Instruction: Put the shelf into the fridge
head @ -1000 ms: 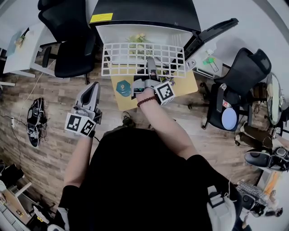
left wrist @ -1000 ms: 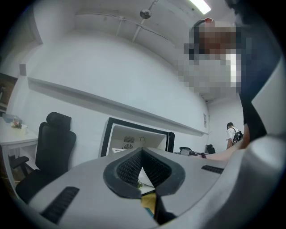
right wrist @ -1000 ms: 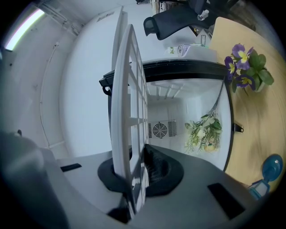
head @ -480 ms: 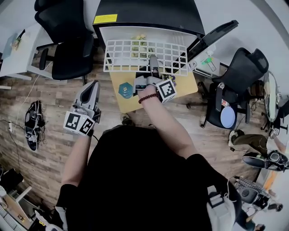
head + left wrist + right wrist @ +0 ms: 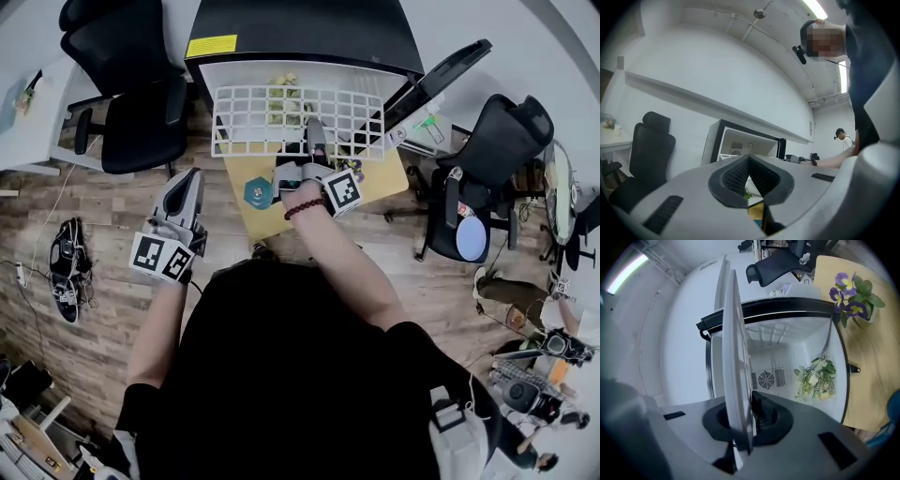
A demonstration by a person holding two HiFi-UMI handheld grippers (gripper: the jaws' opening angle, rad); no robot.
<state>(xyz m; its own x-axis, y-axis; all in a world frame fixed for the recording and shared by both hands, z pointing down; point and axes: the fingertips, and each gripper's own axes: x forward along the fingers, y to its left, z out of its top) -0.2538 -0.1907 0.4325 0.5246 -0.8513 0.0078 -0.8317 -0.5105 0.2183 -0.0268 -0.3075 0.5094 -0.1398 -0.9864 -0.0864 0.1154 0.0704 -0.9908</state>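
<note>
With right tongs (image 5: 740,420) pinching the wire shelf (image 5: 253,122) before the open fridge (image 5: 300,37), left tongs (image 5: 749,161) pressed together, empty; next, probably: level, slide inside.

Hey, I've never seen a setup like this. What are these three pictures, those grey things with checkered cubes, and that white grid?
There is no robot: a person wears a head camera and holds a hand-operated gripper in each hand; the cubes belong to them. The head view looks down on both; the other two pictures come from cameras riding on the grippers. The right gripper has its fingers closed on the edge of a white wire shelf, held at the open fridge, which has flowers inside. The left gripper is shut and empty, off to the side. Before the fridge stands a small wooden table with a teal object on it.
</note>
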